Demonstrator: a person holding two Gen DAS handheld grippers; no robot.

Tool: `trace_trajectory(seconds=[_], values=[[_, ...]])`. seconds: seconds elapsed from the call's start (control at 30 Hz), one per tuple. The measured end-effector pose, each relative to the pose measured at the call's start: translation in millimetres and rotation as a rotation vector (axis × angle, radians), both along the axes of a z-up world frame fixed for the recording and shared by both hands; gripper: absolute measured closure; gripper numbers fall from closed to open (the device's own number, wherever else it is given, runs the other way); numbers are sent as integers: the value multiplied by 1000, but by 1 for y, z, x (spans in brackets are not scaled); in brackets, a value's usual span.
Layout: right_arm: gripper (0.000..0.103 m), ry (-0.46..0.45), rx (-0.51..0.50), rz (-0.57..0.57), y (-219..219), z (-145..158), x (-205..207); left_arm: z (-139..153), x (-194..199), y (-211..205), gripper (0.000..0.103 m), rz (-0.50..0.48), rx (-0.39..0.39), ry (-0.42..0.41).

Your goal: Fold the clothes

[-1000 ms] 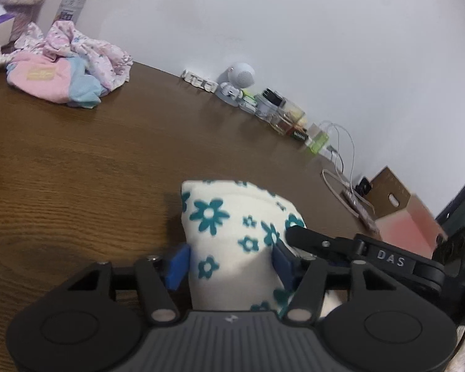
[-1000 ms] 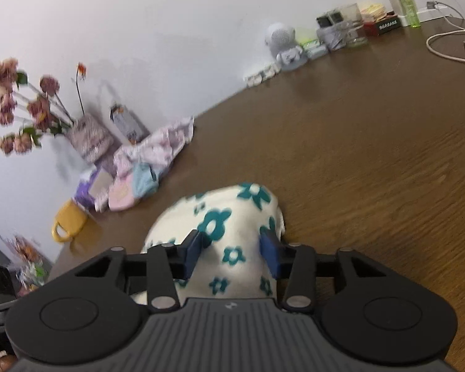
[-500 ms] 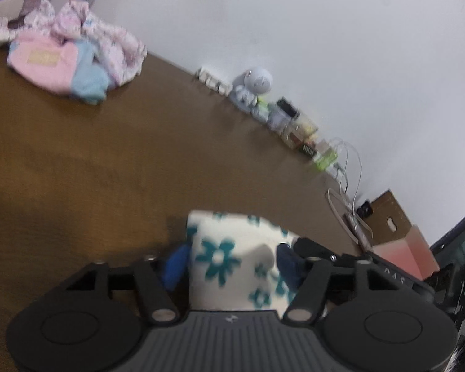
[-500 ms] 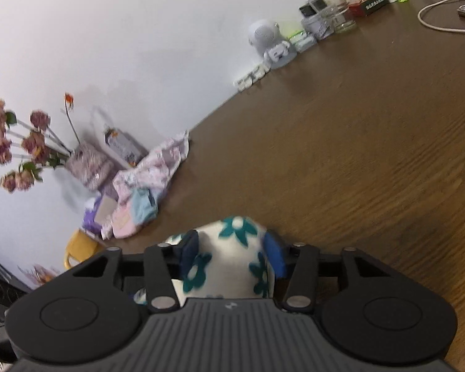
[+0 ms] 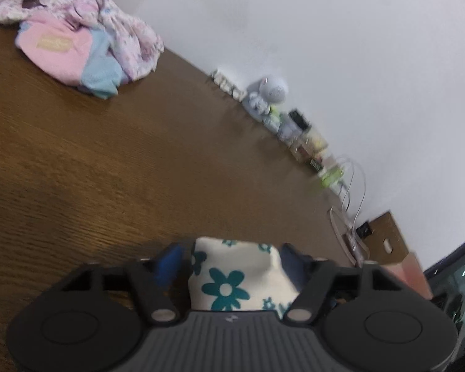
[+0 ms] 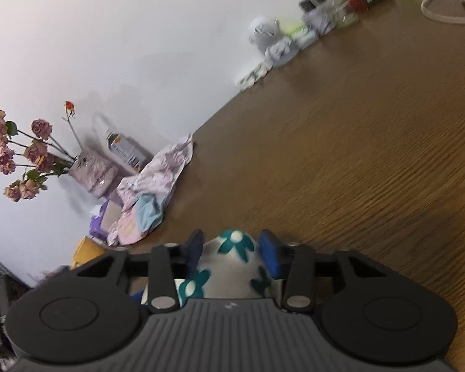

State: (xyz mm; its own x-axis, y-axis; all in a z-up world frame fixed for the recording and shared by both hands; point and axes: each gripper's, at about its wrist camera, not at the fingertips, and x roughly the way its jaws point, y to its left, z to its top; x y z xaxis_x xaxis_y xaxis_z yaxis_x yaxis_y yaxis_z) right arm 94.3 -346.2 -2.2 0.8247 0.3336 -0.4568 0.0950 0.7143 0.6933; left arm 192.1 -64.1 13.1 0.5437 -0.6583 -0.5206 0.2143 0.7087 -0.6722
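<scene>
Now your left gripper [image 5: 229,259] and right gripper [image 6: 229,248] each have jaws half open around the flowery cloth [image 5: 232,276], not pinching it. It looks folded; the pink pile [image 5: 86,43] on the worktop [image 5: 139,155] still waits.

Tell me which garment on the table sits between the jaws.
The cream cloth with teal flowers, between the jaws of both grippers. The pink and blue garments lie crumpled in a pile far off by the wall, untouched.

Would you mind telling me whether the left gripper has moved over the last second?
Yes. The left gripper has moved toward the pink clothes pile, which looks larger and nearer now.
</scene>
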Motion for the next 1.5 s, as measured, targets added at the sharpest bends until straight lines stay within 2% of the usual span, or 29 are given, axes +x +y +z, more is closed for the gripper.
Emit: trace_trajectory(seconds=[0.1,0.17,0.2,0.3,0.37,0.4,0.47,0.5,0.53,0.6,0.73,0.8,0.83,0.9,0.93,1.0,1.1,1.17,1.23,1.33,1.4,1.5], values=[[71,0,19,-15,-3,1,-3,-4,0,-4,61,-10,15,-2],[58,-16,14,-23,-5,5,-11,-3,-4,2,51,10,-6,-10],[56,-25,6,-27,-6,8,-15,-1,-6,5,43,23,-14,-18],[55,-32,-25,-16,-3,12,-23,0,-7,11,44,47,-11,-33],[55,-21,-41,-3,2,10,-22,-4,-3,9,70,33,-13,-23],[56,-11,-49,-3,4,7,-21,-7,1,7,80,15,-21,-8],[59,-5,-54,-6,6,5,-23,-11,-1,9,78,32,-41,13],[58,-13,-58,-8,6,8,-28,-11,-3,11,72,42,-56,17],[58,-22,-61,-10,6,10,-32,-12,-5,13,55,52,-72,22],[52,-32,-71,-2,8,14,-45,-11,-15,18,36,69,-71,38],[43,-38,-97,19,14,20,-69,-9,-44,18,36,20,-23,9],[42,-24,-106,23,17,18,-72,-12,-50,15,36,10,-21,6],[43,-13,-107,25,18,15,-70,-14,-53,14,41,5,-20,4],[51,8,-104,30,21,8,-67,-17,-53,12,51,-9,-28,9],[57,12,-91,32,21,5,-67,-18,-52,11,51,-16,-32,12],[57,7,-75,29,20,4,-72,-15,-56,12,50,-12,-24,8],[49,-15,-89,27,20,9,-87,-7,-68,12,37,-7,20,-7],[42,-26,-110,35,22,11,-95,-3,-75,11,37,-31,31,-29],[41,-19,-145,43,27,9,-96,-7,-77,6,46,-61,43,-27],[51,4,-157,48,29,0,-93,-15,-77,0,48,-79,72,-39],[51,5,-144,47,28,0,-96,-12,-78,2,48,-77,76,-31],[49,-17,-184,51,32,11,-106,-5,-83,2,46,-80,95,-38]])
